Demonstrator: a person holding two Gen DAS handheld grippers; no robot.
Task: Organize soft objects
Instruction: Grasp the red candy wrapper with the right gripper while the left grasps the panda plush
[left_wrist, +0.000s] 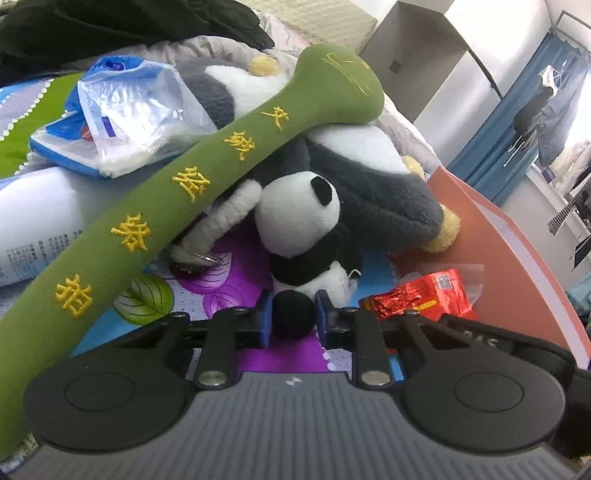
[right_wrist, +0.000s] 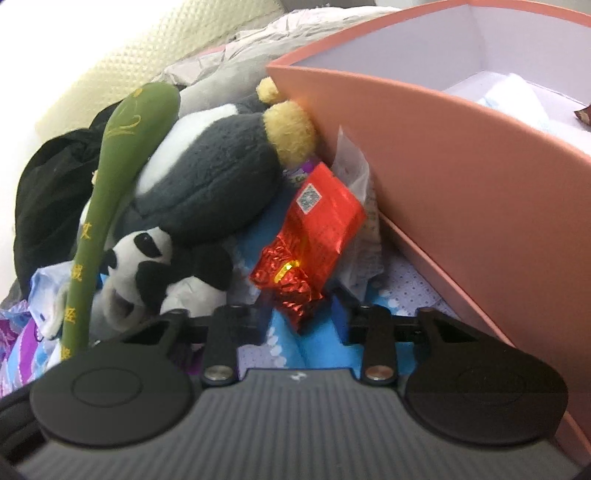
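The left gripper is clenched on a black paw of the panda; both blue pads press on the round paw. The panda lies on a flowered bedsheet, head up in the left view, under a grey plush with yellow tips. A long green stick with yellow embroidered characters leans across both toys. Behind it lies a crumpled plastic bag.

The right gripper has its jaws around the lower crinkled end of a red packet. If the pads really press on it I cannot tell; a small gap seems to show on the right side. The packet lies just beside the wall of a pink box, which stands open on the right. A black cloth is heaped at the left.
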